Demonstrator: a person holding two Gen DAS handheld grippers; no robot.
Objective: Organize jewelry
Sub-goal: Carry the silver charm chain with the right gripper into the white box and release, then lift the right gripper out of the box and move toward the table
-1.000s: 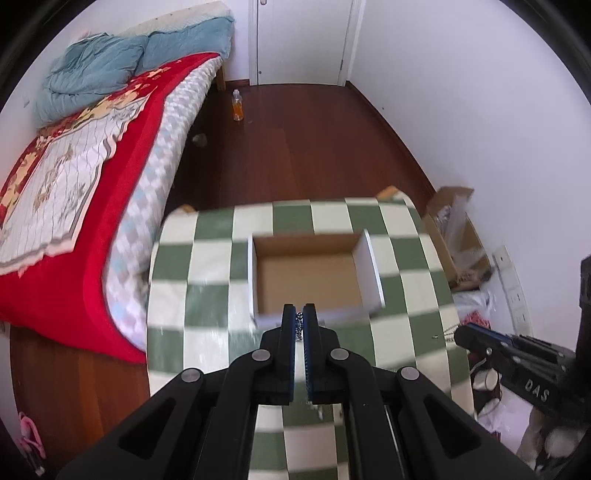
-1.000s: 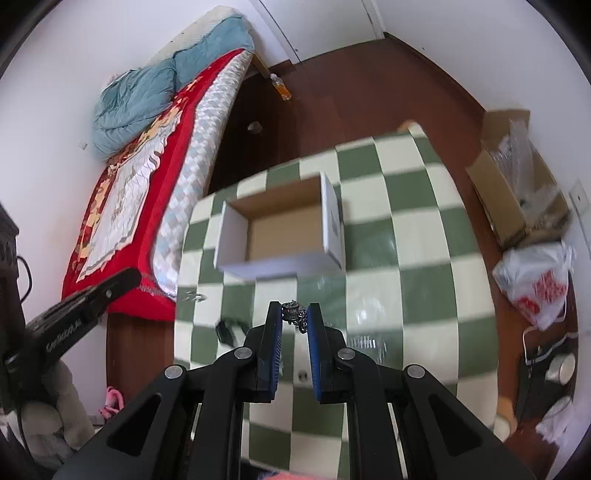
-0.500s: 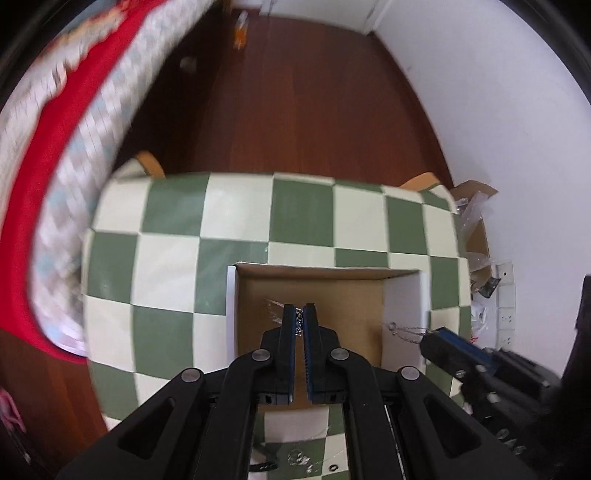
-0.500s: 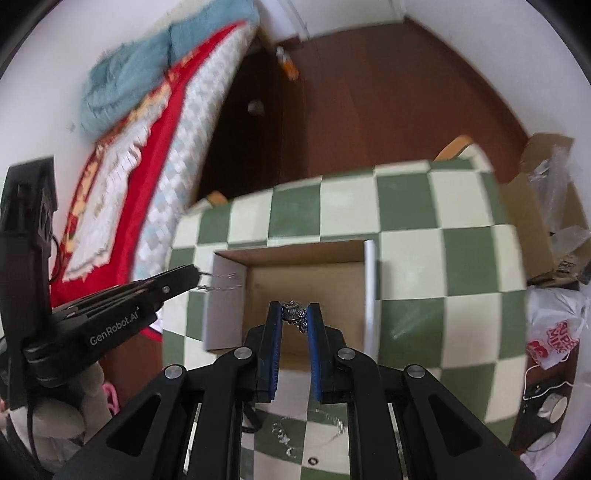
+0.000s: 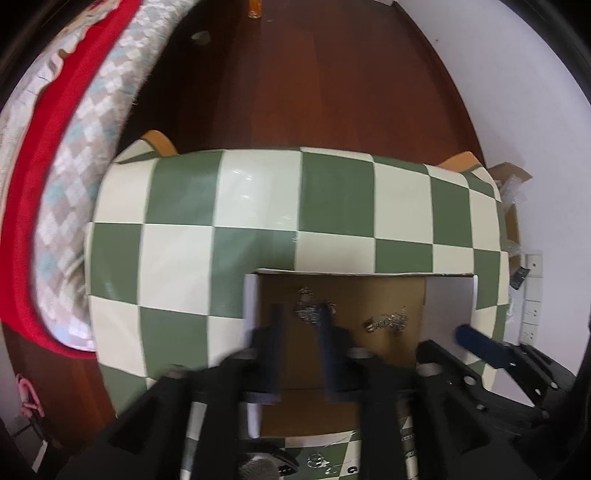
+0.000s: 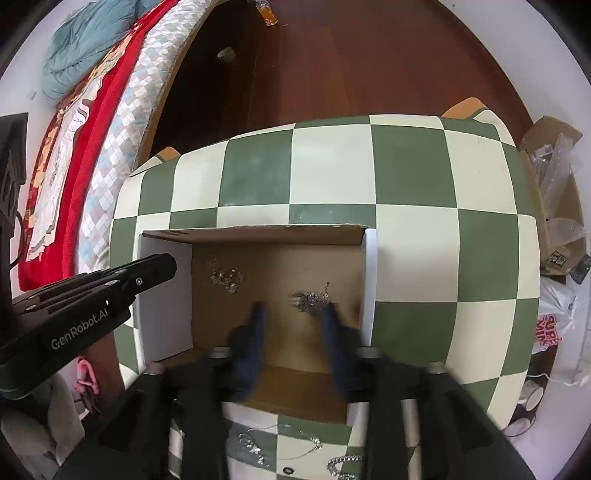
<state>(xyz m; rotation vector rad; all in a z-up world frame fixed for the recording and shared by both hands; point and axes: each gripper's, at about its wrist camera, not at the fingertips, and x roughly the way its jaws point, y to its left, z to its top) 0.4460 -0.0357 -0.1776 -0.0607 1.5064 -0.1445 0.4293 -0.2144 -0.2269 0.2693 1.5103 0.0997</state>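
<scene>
An open cardboard box [image 5: 448,306] [image 6: 166,295] with white side walls sits on the green-and-cream checked table [image 5: 258,206] [image 6: 406,184]. Two silver chain bundles lie on its brown floor: a left one [image 5: 308,308] [image 6: 226,277] and a right one [image 5: 388,322] [image 6: 310,299]. My left gripper [image 5: 301,317] is open above the box, over the left bundle. My right gripper [image 6: 293,314] is open above the box, over the right bundle. More silver jewelry [image 6: 288,448] [image 5: 321,461] lies on the table in front of the box.
A bed with a red blanket [image 6: 74,110] stands left of the table. A wooden floor with an orange bottle [image 6: 267,13] lies beyond. A cardboard box with plastic [image 6: 554,166] and a bag [image 6: 550,317] sit on the right by the wall.
Both grippers moved forward over the box and opened. The chains that they held now lie on the box floor.
</scene>
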